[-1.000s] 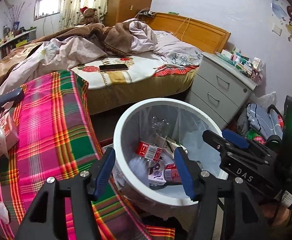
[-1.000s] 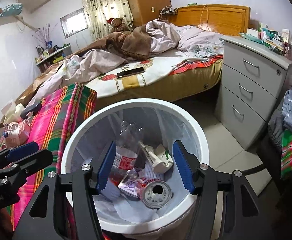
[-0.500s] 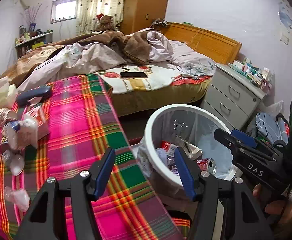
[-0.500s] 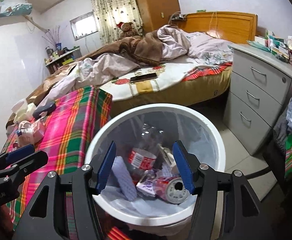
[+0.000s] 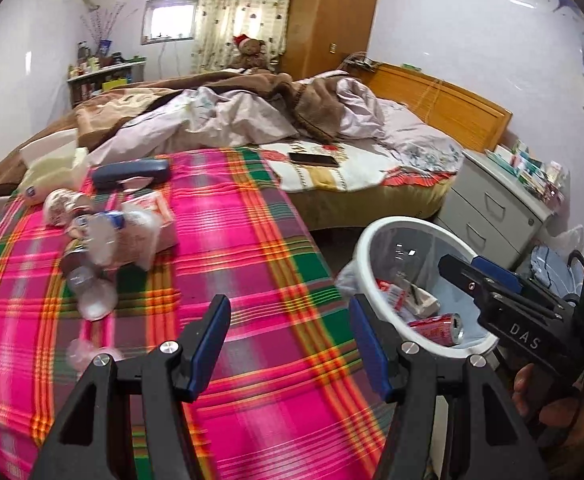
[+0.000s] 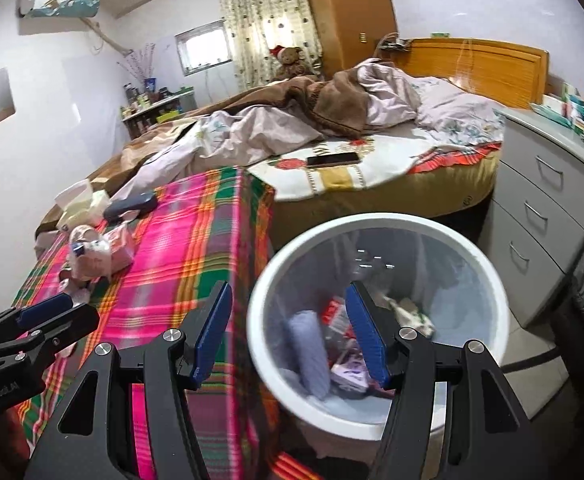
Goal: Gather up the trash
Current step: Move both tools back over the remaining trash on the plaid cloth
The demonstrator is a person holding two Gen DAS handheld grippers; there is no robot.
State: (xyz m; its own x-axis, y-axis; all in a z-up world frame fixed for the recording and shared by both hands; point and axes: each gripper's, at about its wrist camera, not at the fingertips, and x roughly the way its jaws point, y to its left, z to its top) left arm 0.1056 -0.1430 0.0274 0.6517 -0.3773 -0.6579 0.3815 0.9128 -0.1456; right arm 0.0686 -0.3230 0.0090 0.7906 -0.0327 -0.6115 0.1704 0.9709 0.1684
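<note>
Trash pile (image 5: 104, 236): crumpled wrappers, clear plastic cups and a small carton lie heaped at the far left of the plaid cloth (image 5: 252, 264); a few loose clear pieces lie nearer, along the cloth's left side
Bin (image 6: 376, 236): white, lined with a clear bag, standing on the floor just right of the cloth's edge; it already holds a red can (image 5: 438, 326), cartons and paper
Left gripper (image 5: 290, 344): fingers apart, nothing between them; it hangs over the near middle of the cloth, well apart from the pile
Right gripper (image 6: 288, 332): fingers apart and empty; it sits above the bin's near left rim
Surroundings: a dark case (image 5: 130, 172) lies just beyond the pile; a phone (image 5: 313, 159) rests on the bed (image 5: 352, 172) farther off
Risk, wrong item: the case touches the heap's far edge, so a broad grab could take it along with the trash
Risk, slip: thin clear plastic may crush or squirt out of the pads; light scraps could drop short of the bin during the carry
Risk, snag: a low approach could pinch the cloth and drag the whole pile
</note>
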